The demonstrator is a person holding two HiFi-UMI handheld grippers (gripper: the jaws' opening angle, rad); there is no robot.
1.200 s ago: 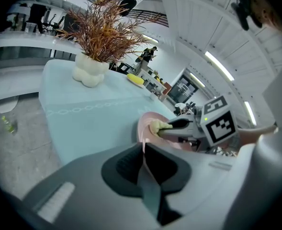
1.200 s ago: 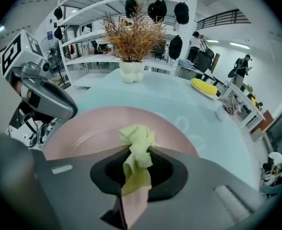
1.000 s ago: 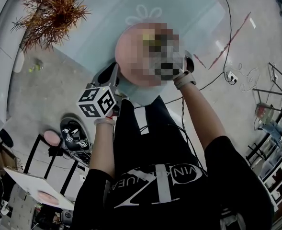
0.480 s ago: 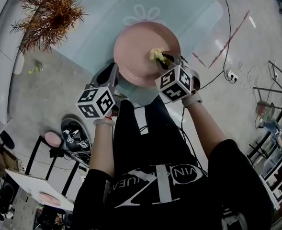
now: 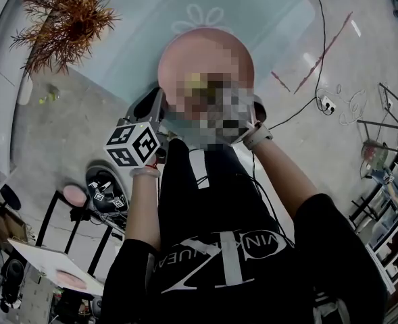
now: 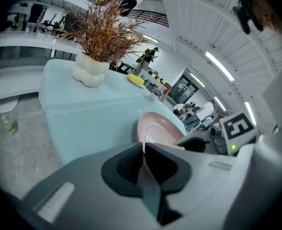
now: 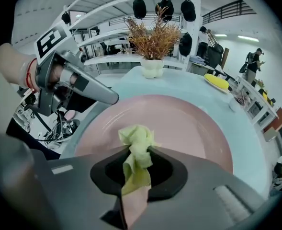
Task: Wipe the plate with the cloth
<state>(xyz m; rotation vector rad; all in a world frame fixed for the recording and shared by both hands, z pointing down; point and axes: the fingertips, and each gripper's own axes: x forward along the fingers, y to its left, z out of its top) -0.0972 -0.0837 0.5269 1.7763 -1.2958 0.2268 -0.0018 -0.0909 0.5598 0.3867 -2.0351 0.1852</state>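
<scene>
A pink plate lies on the pale blue table near its front edge. My left gripper is shut on the plate's near left rim, and the plate shows edge-on past its jaws. My right gripper is shut on a crumpled yellow-green cloth, which rests on the plate near its front. In the head view a mosaic patch hides the right gripper and most of the cloth. The left gripper's marker cube shows below the plate.
A white vase with dried brown branches stands at the table's back left. A yellow object lies on a farther table. Shoes and a stool sit on the floor to the left, with cables to the right.
The right gripper has carried the cloth leftward across the plate since half a second ago. The left gripper stays on the rim, shifted only slightly.
</scene>
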